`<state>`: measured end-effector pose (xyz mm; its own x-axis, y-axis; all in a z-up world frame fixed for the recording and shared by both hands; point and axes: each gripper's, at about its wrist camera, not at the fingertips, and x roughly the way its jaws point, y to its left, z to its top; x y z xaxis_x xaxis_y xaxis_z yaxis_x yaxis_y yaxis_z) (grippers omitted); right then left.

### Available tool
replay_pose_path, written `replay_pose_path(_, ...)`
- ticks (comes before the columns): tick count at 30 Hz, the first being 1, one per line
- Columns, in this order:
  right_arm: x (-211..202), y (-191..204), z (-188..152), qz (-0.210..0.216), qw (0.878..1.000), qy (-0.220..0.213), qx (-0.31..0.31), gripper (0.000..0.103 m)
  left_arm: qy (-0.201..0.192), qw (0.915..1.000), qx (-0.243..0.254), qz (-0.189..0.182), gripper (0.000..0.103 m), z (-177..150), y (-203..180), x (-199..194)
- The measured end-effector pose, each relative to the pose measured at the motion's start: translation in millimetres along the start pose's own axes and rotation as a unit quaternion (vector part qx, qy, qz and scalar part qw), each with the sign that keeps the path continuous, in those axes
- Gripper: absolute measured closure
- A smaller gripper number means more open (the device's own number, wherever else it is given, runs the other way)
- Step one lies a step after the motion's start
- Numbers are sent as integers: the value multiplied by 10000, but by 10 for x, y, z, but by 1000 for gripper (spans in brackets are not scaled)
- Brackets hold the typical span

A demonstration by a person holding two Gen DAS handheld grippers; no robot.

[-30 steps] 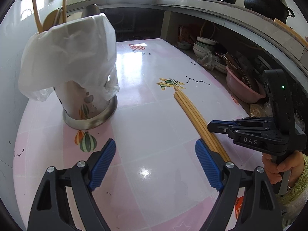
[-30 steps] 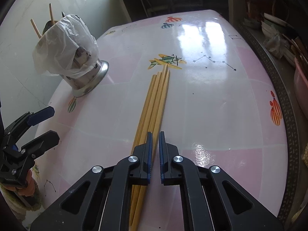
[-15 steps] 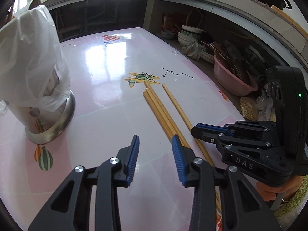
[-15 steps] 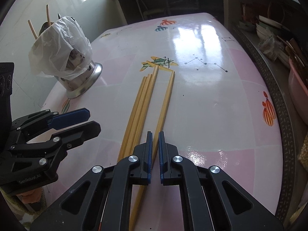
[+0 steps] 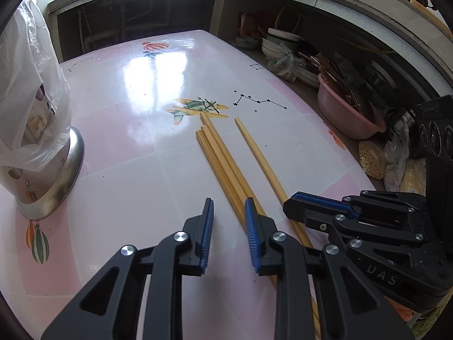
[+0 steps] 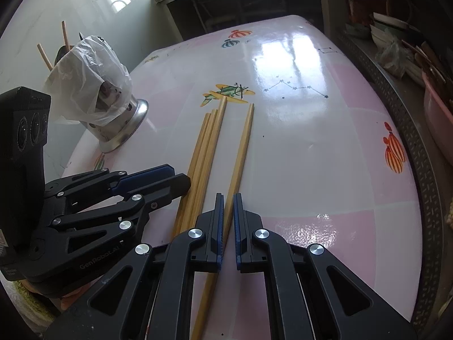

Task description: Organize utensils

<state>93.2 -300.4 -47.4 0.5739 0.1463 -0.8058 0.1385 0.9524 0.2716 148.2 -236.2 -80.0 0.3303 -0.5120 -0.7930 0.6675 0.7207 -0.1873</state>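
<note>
Four long wooden chopsticks lie on the glossy pink-and-white table [image 5: 141,170], running from its near edge toward the middle. Three of them form a tight bundle [image 5: 223,164] [image 6: 205,153], their far tips just short of the printed aeroplane picture [image 5: 198,107] [image 6: 229,93]. The fourth, a single chopstick [image 5: 257,155] [image 6: 240,155], lies apart from the bundle on its right, angled a little away from it.

The left gripper [image 5: 228,215] [image 6: 170,177] hovers low at the near end of the bundle with its blue-padded jaws partly open, a clear gap between them and nothing held; its right finger overlaps the bundle's near end in the left wrist view, though contact cannot be judged.

The right gripper [image 6: 228,215] [image 5: 294,204] has its jaws nearly closed, a narrow slit left between the pads, lined up over the near part of the single chopstick. The stick passes under the slit; whether the pads pinch it cannot be told.

Near the table's far left edge stands the utensil holder [image 6: 119,121] [image 5: 36,155], a cup on a flared metal base, draped in a thin white plastic bag [image 6: 90,85] [image 5: 25,90]. Two chopsticks [image 6: 65,35] poke up out of it.

Beyond the table's right edge a pink basin [image 5: 345,113] sits among stacked bowls [image 5: 280,42] on a low shelf.
</note>
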Motion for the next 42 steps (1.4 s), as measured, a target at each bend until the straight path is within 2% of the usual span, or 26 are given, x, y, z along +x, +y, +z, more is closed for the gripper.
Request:
replay_pose_path(7, 8, 2, -1, 18, 10000, 13, 6, 97, -56, 9999, -123, 27, 81, 17, 33, 16)
replay_pose_path(14, 17, 9, 9, 21, 10000, 73, 0, 97, -54, 9991, -92, 418, 92, 7, 77, -10)
replay_pose_path(24, -43, 30, -56, 124, 9988, 435, -184, 97, 202, 9961, -422, 753, 97, -159, 345, -221)
replay_pose_path(31, -131, 52, -182, 114, 9981, 538, -284, 97, 560, 9936, -727, 660, 97, -349, 511, -433)
replay_pose_path(37, -126, 42, -181, 144, 9980, 558, -256, 97, 784, 9929, -688, 577, 97, -277, 570, -425)
replay_pose_path(42, -125, 29, -173, 169, 9980, 560, -255, 97, 953, 9927, -462, 586, 85, -152, 544, -338)
